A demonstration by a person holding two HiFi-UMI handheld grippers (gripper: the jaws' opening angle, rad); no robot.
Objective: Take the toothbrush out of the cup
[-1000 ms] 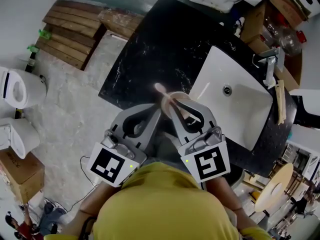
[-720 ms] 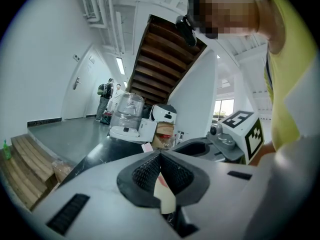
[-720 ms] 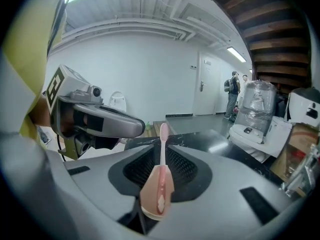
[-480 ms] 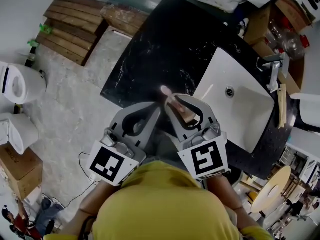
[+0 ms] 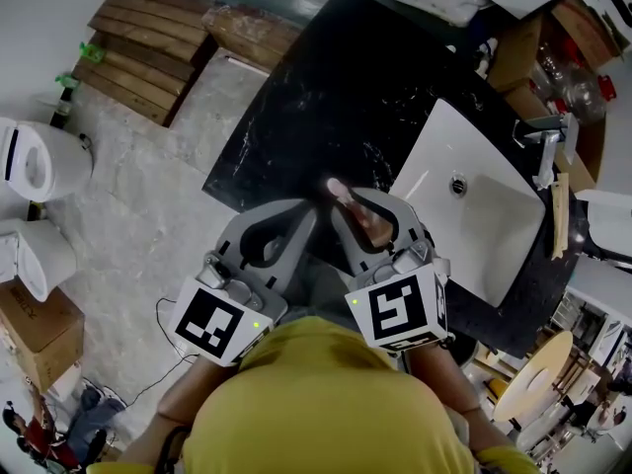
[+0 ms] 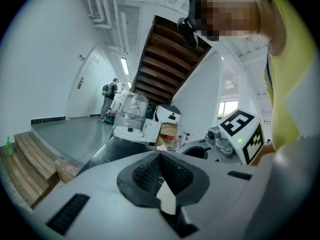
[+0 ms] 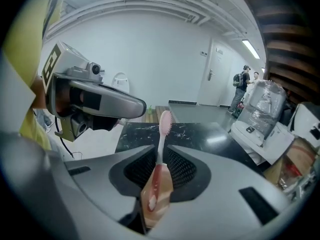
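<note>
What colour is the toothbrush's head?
The toothbrush head is pale pink; clearest in the right gripper view.

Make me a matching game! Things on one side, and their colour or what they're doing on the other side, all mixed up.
Things:
1 toothbrush
2 sink
3 counter
4 right tongs

Colour or state:
A black
B white
C pink bristle end
D shut on the cup

Pairs: 1-C, 2-B, 3-A, 4-D

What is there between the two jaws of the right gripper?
A brownish see-through cup, clamped by the right gripper, with a pink toothbrush standing in it. The right gripper view shows this.
</note>
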